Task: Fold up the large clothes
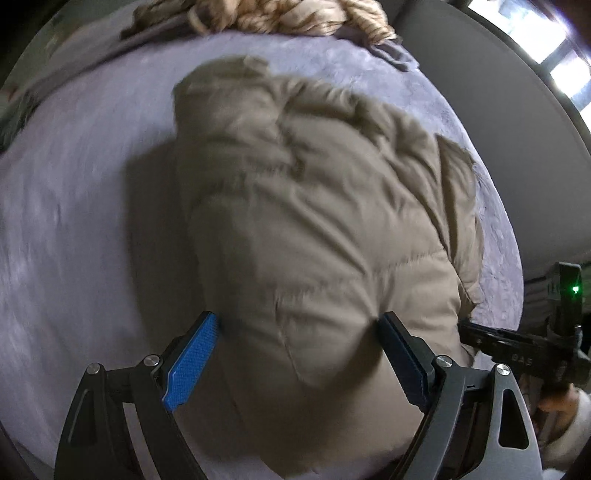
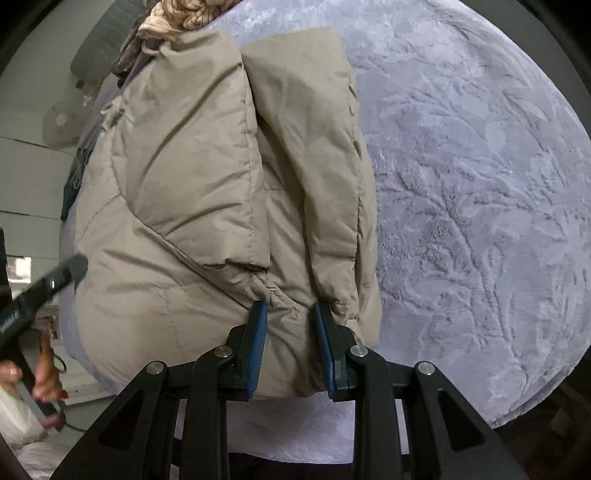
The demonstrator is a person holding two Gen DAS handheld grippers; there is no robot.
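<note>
A beige puffer jacket (image 1: 314,221) lies on a lilac plush blanket (image 1: 74,221), its sides and sleeves folded inward. My left gripper (image 1: 299,325) is wide open with the jacket's near edge between its blue pads; the view is blurred. In the right wrist view the jacket (image 2: 192,184) fills the left half, with a folded sleeve (image 2: 317,166) along its right side. My right gripper (image 2: 290,314) stands partly closed with a bunched cuff and hem of the jacket between its pads. The right gripper also shows at the left view's right edge (image 1: 517,347).
A cream knitted garment (image 1: 295,14) and a grey cloth (image 1: 391,55) lie at the blanket's far end. The embossed blanket (image 2: 480,184) stretches bare to the right of the jacket. The left gripper's tool (image 2: 44,291) and a hand (image 2: 44,380) show at the right view's left edge.
</note>
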